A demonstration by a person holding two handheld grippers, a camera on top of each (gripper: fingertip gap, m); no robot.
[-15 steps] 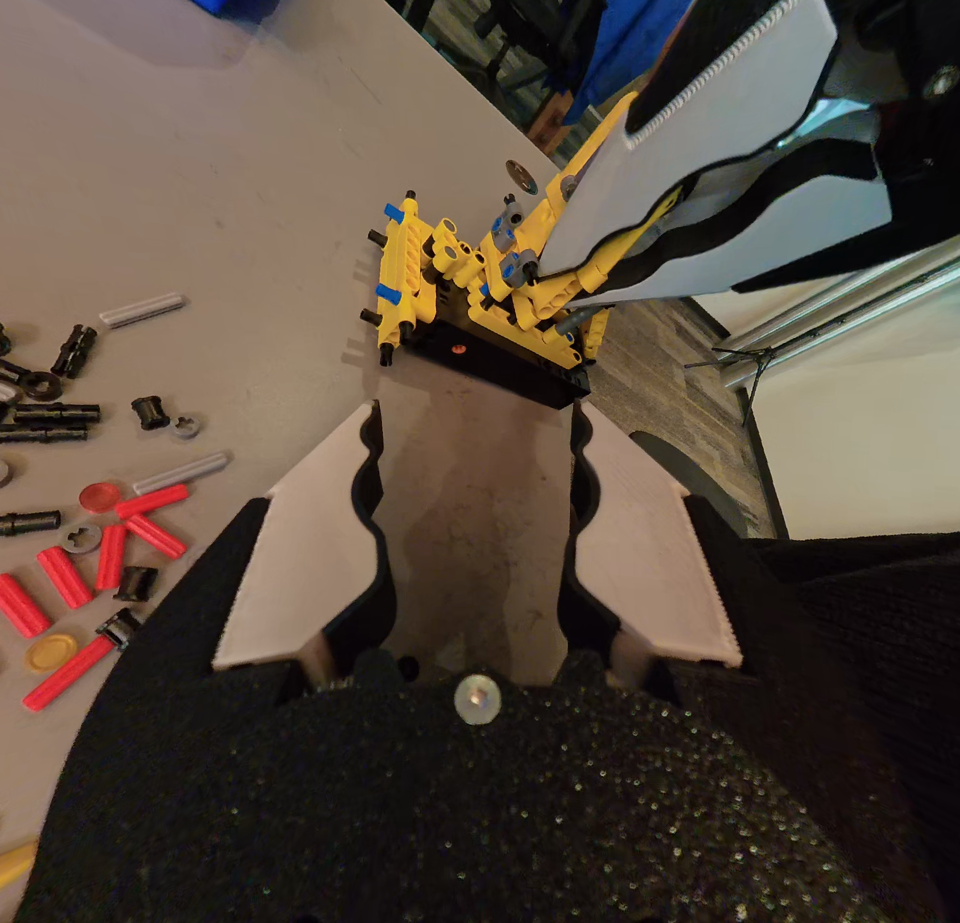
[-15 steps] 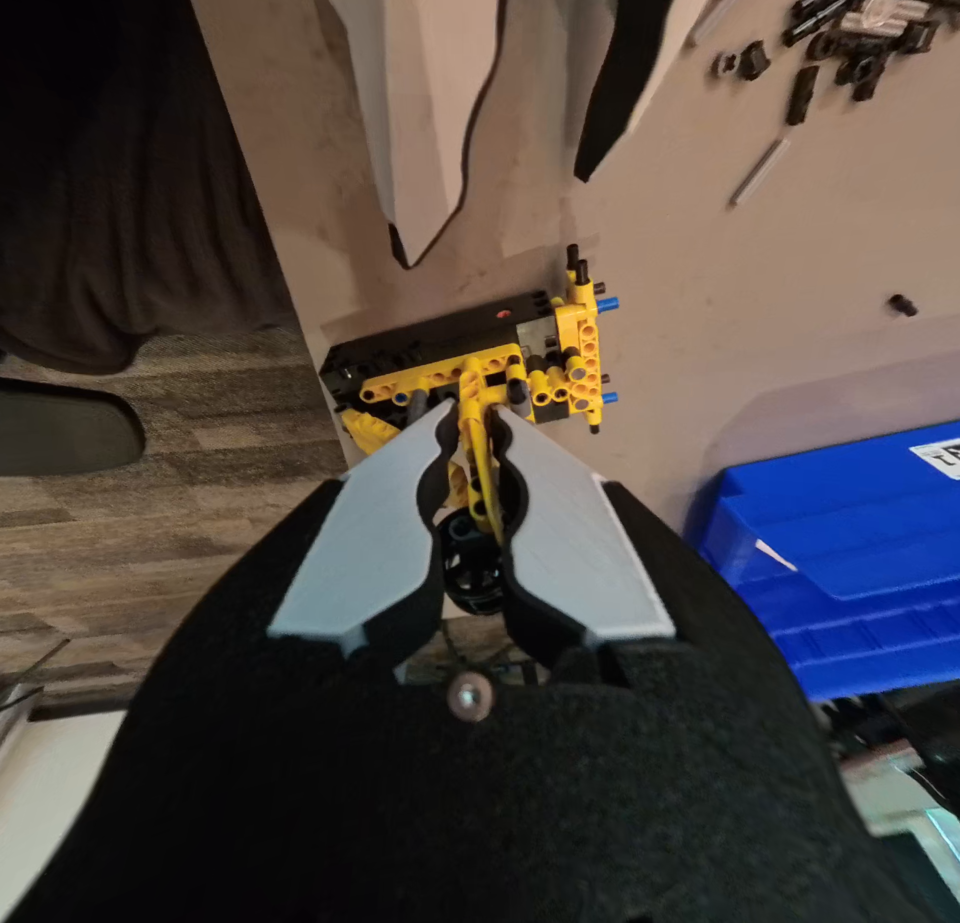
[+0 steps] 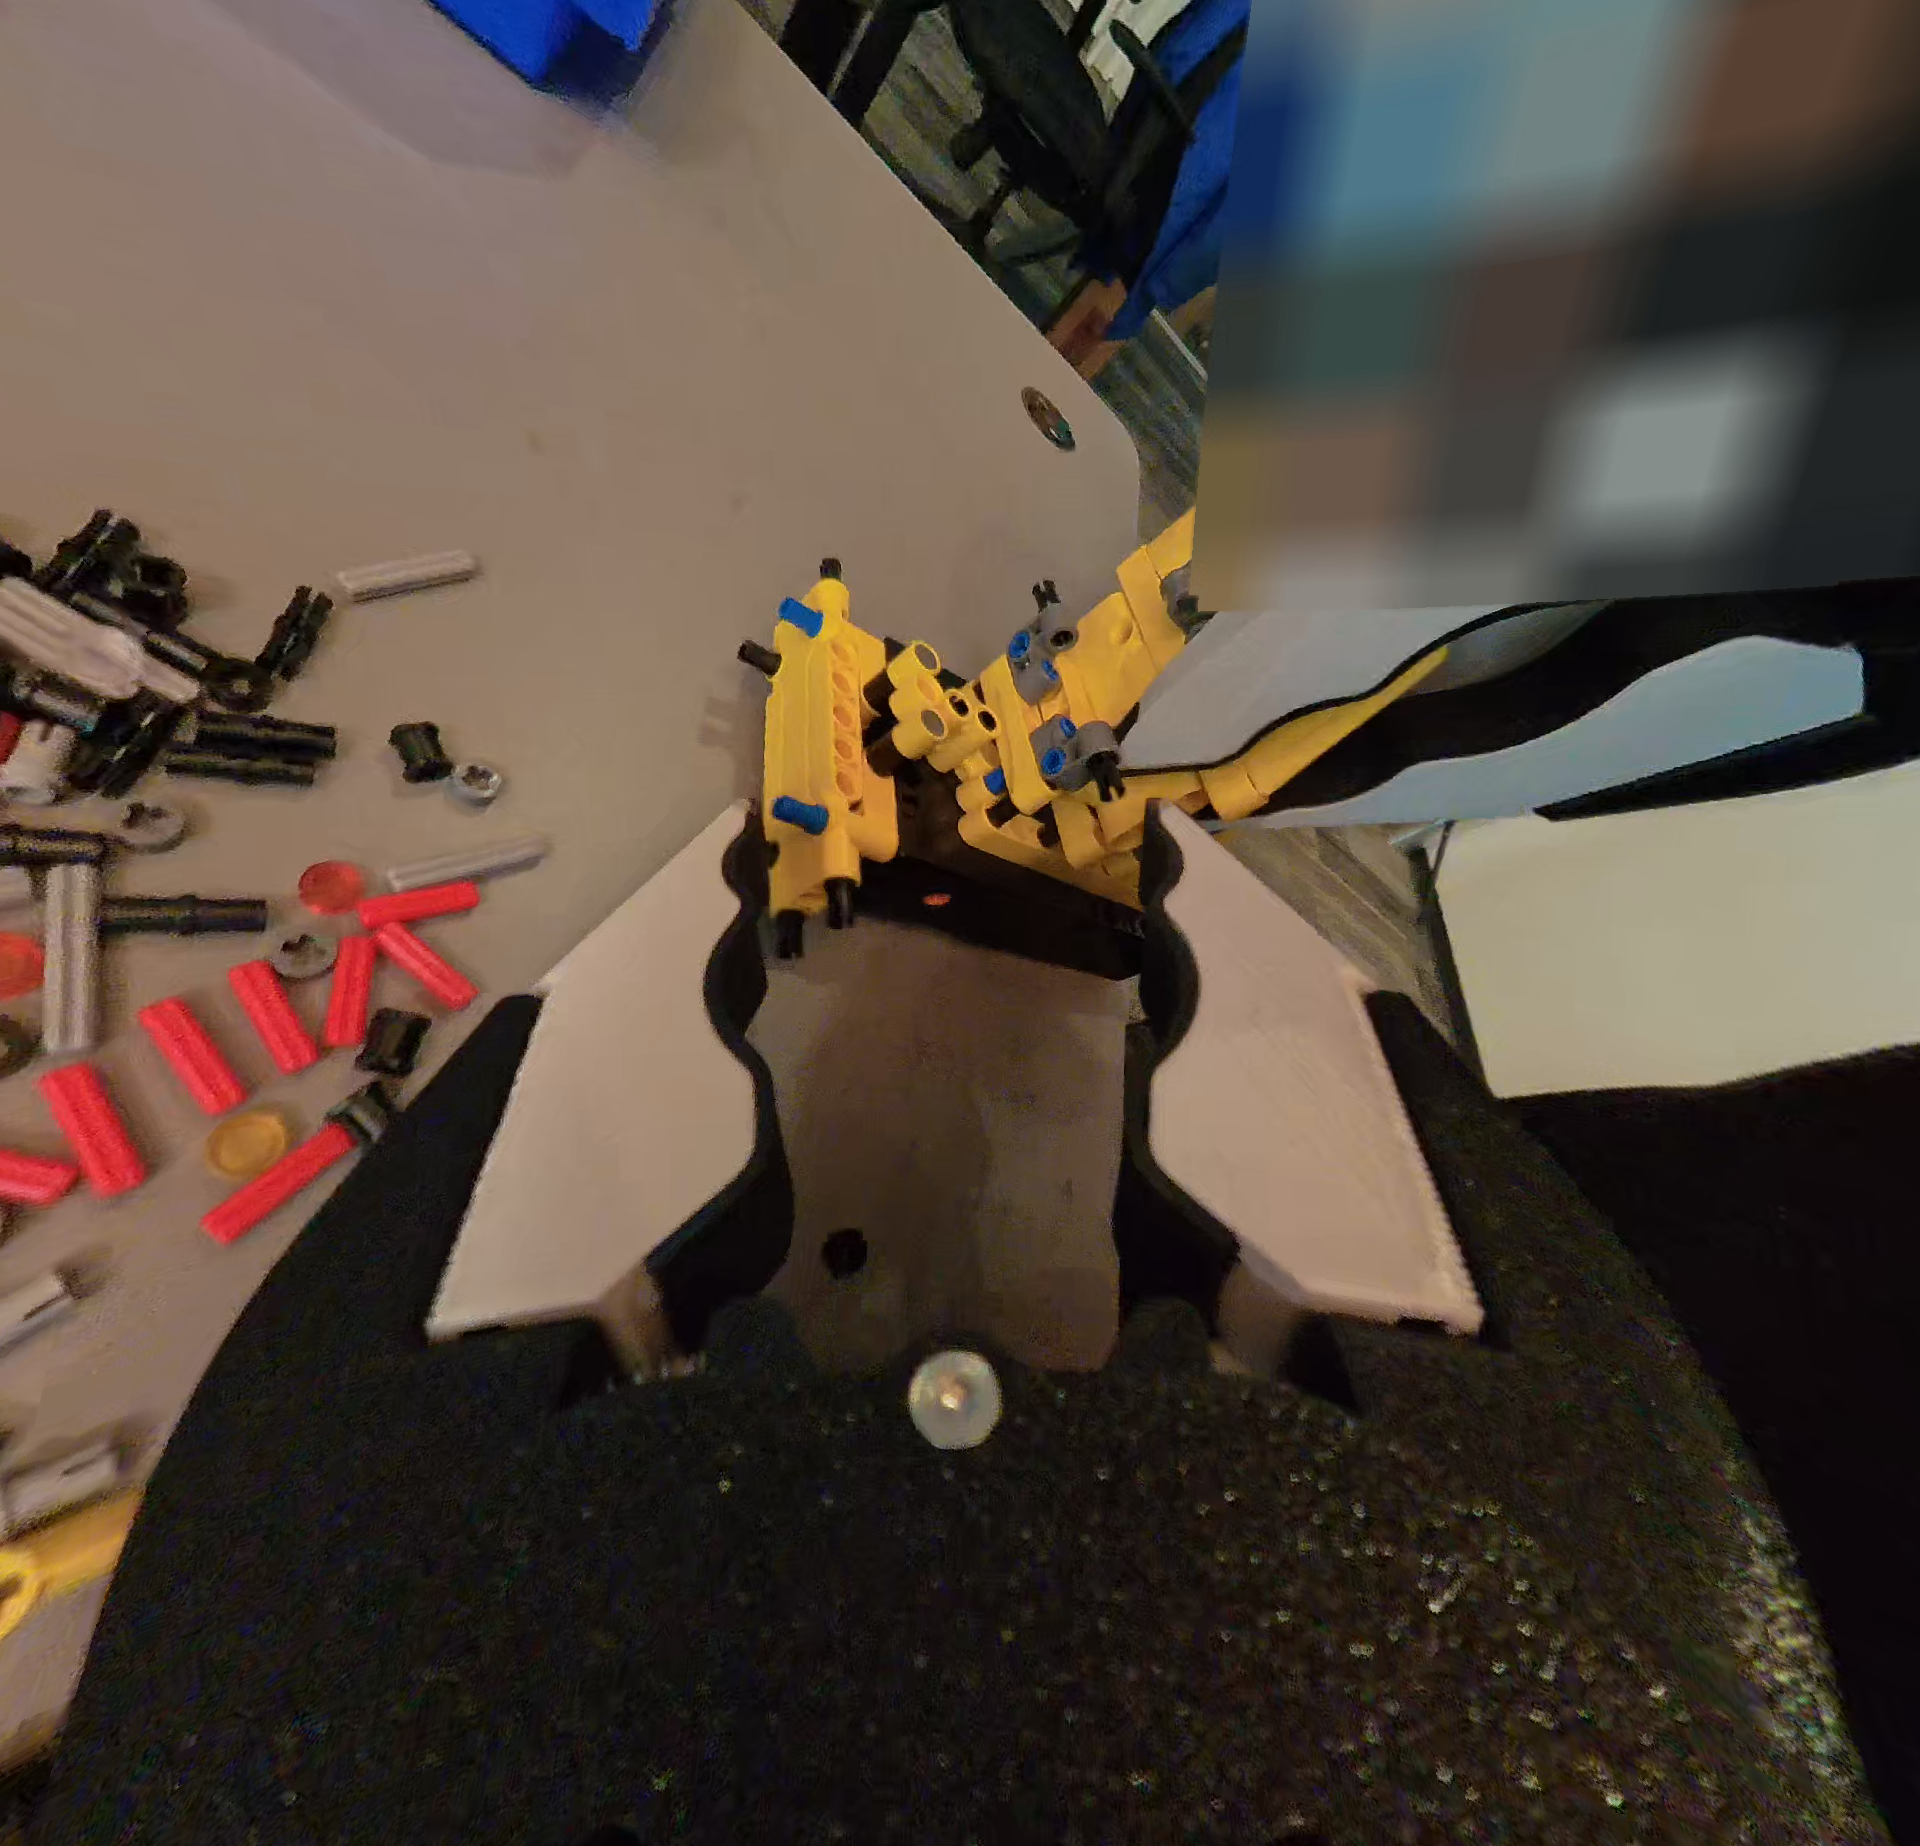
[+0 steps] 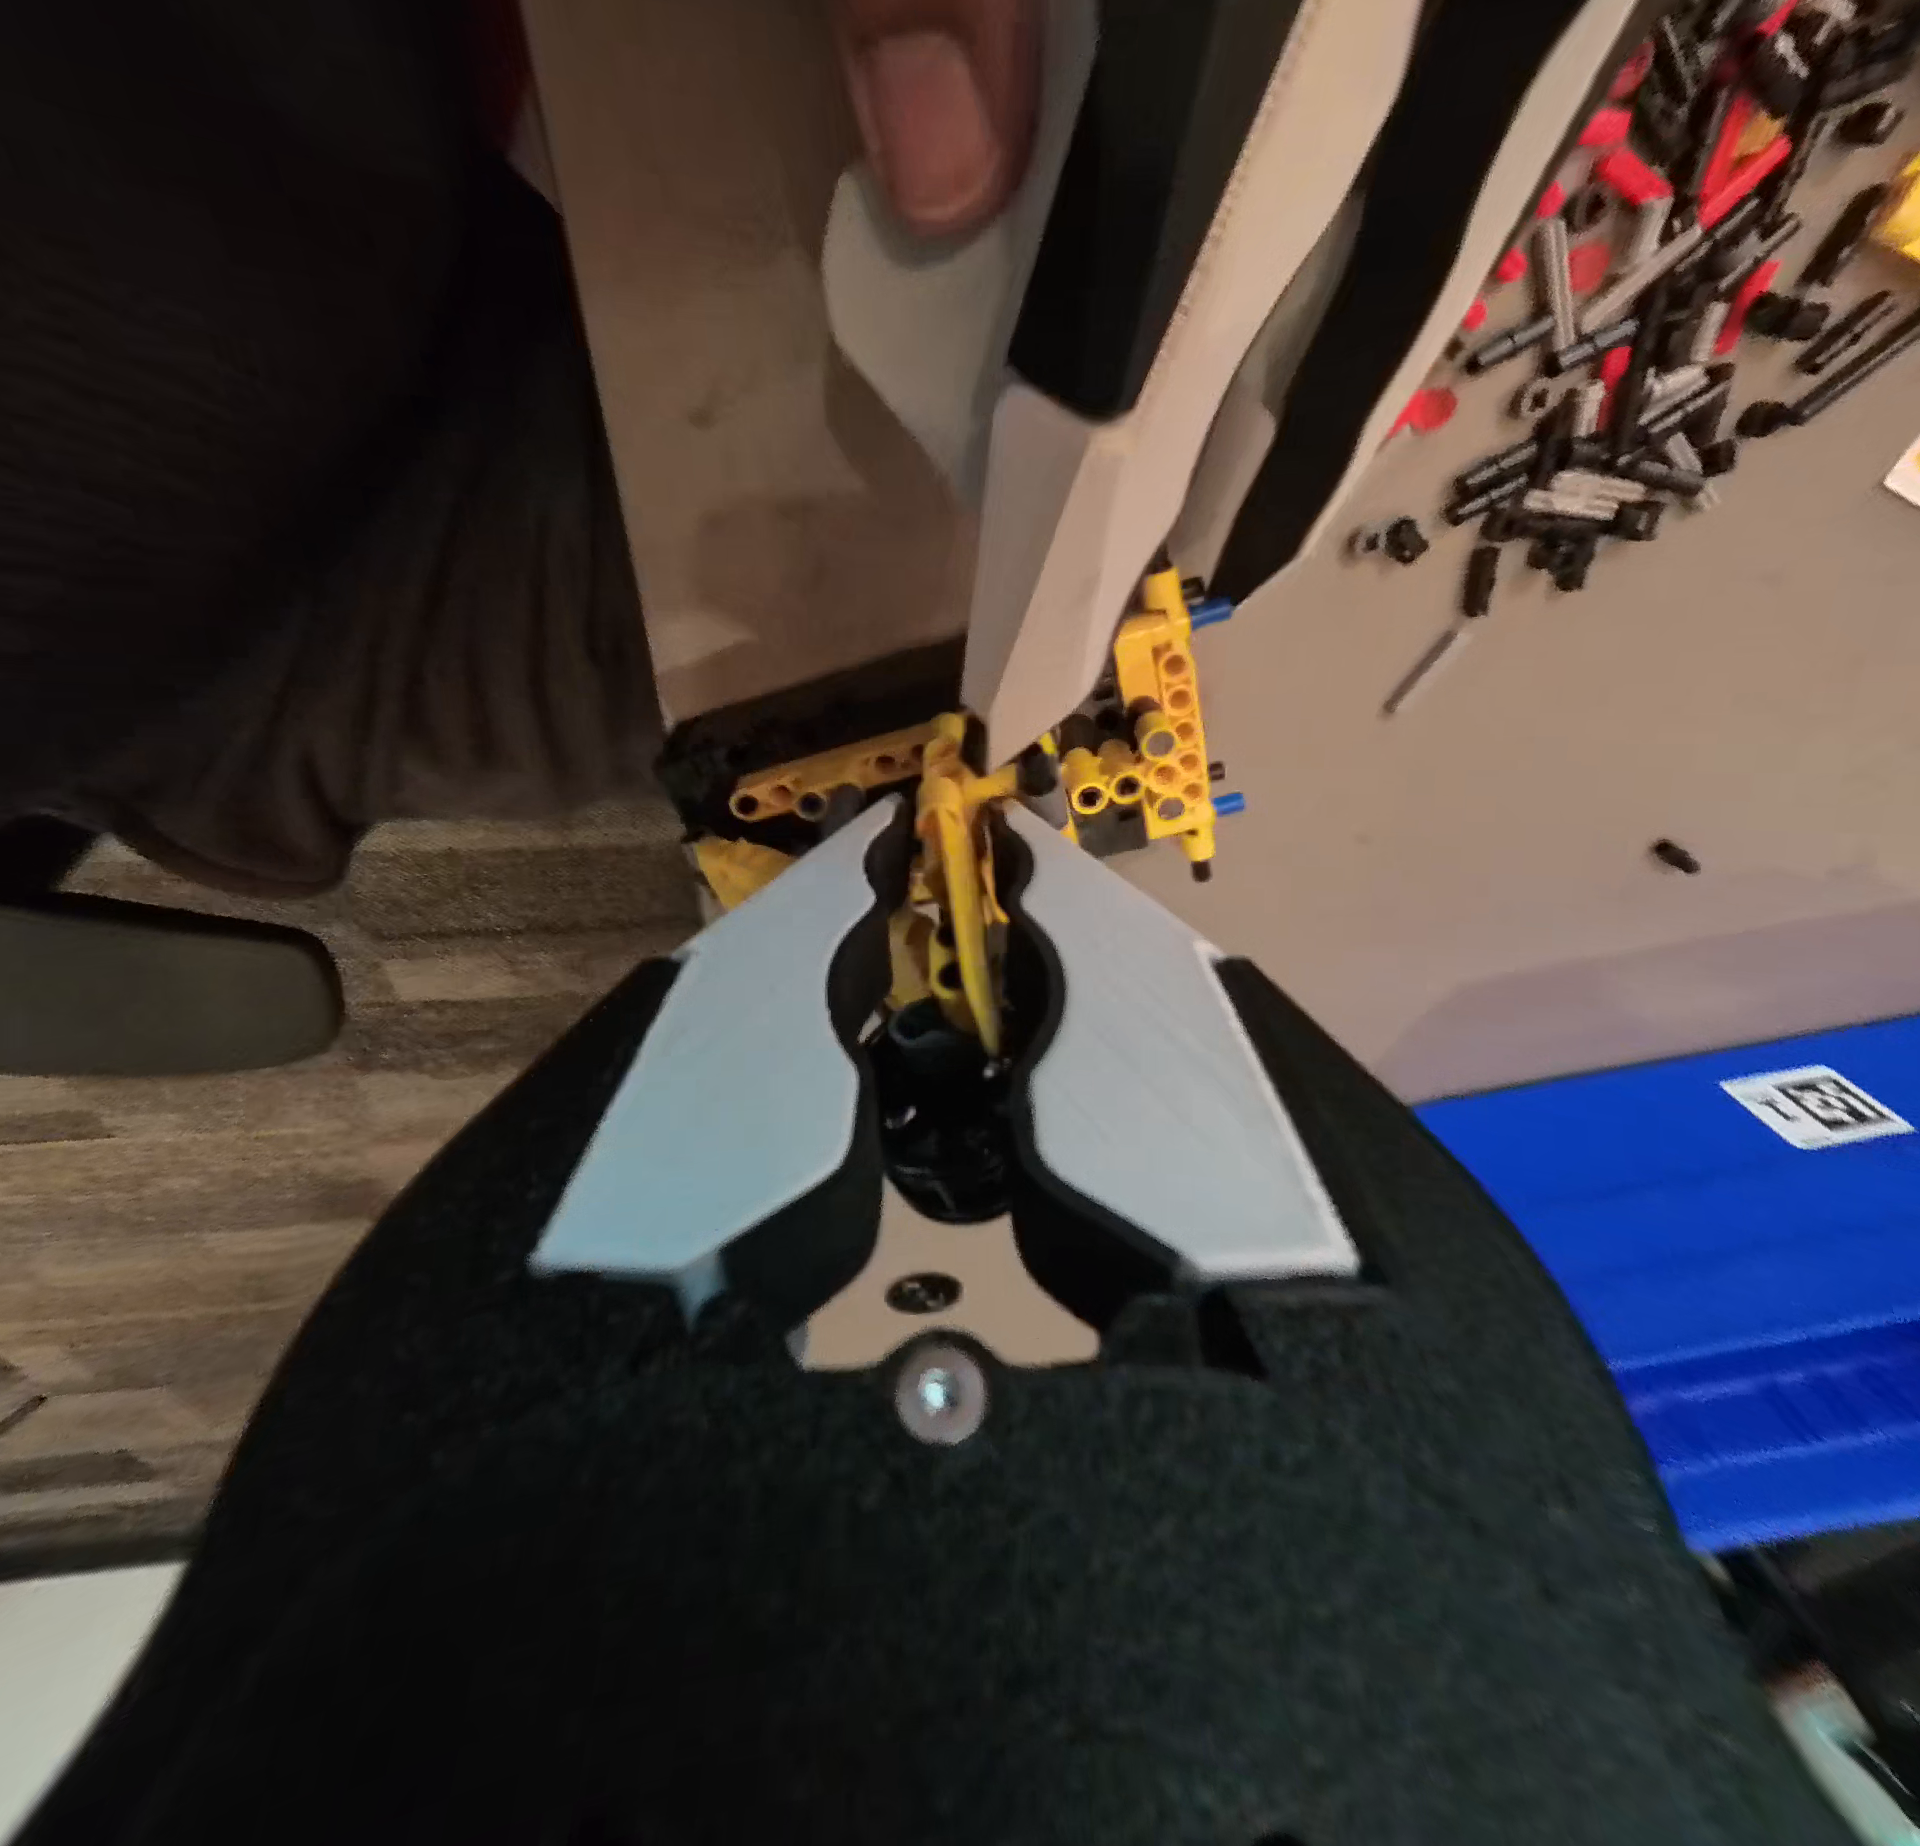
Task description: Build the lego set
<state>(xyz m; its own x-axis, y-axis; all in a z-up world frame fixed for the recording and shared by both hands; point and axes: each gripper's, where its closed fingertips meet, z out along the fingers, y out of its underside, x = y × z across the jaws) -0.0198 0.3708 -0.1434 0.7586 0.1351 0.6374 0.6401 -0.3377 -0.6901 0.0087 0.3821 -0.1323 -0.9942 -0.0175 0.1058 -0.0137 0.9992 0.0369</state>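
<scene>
A yellow and black brick-built model [image 3: 831,747] stands at the corner of a grey table [image 3: 416,342]. My left gripper [image 3: 951,840] is open, and its fingertips flank the model's near black base without closing on it. My right gripper [image 4: 956,820] is shut on a thin yellow arm of the model [image 4: 1164,747], with a black wheel-like part behind it between the jaws. In the left wrist view the right gripper [image 3: 1174,783] comes in from the right. In the right wrist view the left gripper [image 4: 1107,664] comes down from above over the model.
Loose red pins [image 3: 260,1017], black pins [image 3: 239,736] and grey axles lie scattered on the table to the left, and they also show in the right wrist view [image 4: 1621,394]. A blue bin [image 4: 1662,1277] stands at the table's far side. A person's thumb [image 4: 925,123] rests on the left gripper. The floor lies beyond the table edge.
My left gripper has moved forward, so its open jaws now reach the model's base. My right gripper still holds the yellow arm and has dropped lower in the left wrist view.
</scene>
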